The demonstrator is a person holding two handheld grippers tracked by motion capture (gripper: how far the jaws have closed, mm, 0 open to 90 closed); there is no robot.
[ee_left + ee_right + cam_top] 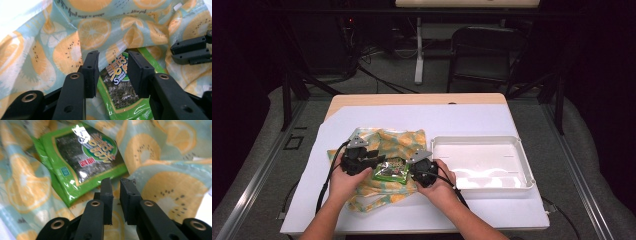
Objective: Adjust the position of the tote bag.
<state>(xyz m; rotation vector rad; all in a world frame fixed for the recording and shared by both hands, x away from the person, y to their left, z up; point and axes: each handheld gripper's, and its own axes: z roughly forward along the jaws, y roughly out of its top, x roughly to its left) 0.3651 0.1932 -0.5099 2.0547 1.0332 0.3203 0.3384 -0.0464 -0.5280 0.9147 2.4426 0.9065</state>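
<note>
**Packet on the cloth, both grippers closing in**

Nearest, the left gripper [112,75] stands spread astride the packet [120,90] without pinching it. The right gripper [115,195] is nearly closed by the packet's corner, apparently empty (no cloth [160,192] visibly caught). Next, I judge, comes a firm grip. From above alone, the tray [522,150] appears farther right.
</note>
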